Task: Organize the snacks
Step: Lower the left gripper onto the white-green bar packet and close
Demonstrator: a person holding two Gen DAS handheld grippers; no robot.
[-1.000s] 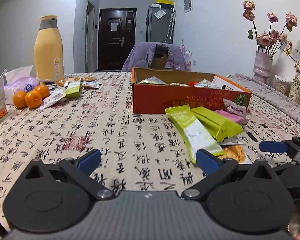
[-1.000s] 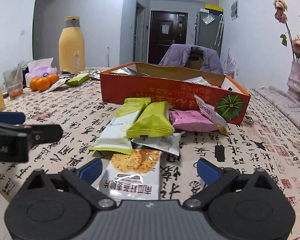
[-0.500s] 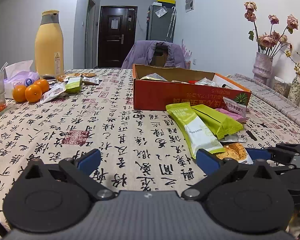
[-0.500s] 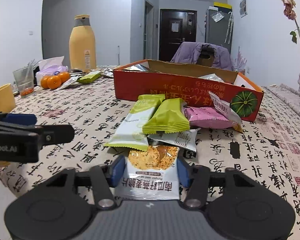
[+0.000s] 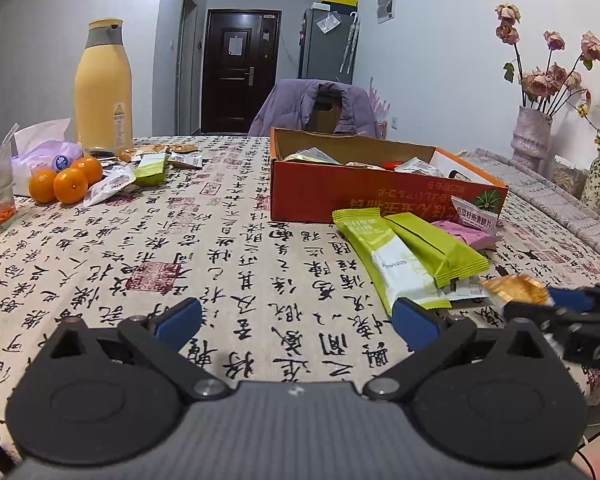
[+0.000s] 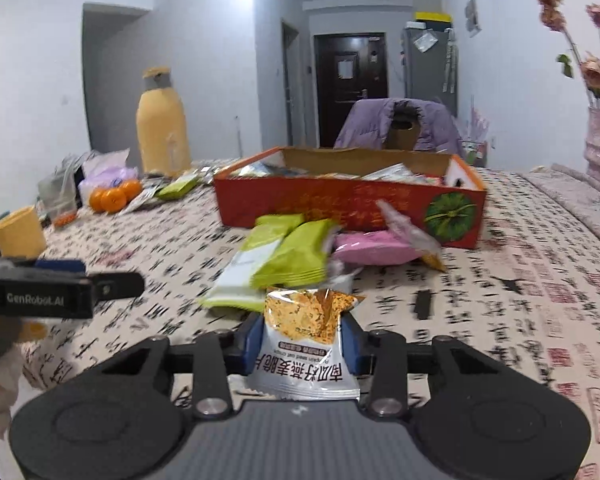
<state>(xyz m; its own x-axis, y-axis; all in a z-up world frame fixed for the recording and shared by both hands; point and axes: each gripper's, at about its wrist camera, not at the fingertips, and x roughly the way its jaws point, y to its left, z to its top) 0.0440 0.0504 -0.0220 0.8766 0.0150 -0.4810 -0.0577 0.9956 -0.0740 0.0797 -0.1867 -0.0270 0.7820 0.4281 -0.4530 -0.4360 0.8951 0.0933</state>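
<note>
Table (image 5: 228,264) under calligraphy-print cloth. Open orange cardboard box (image 6: 340,204) mid-table, already part-filled with packets. Just in front of box: two green foil bars (image 6: 288,256), one pink packet (image 6: 376,250), unsorted. More packets loose far left near tall yellow bottle (image 5: 102,88). Right hand-held gripper (image 6: 304,346) closing, jaws pressing silver crisp packet with orange print (image 6: 302,332), lifted off cloth. Left hand-held gripper (image 5: 296,318) apart, empty. Judgement: partly done; several packets left.
</note>
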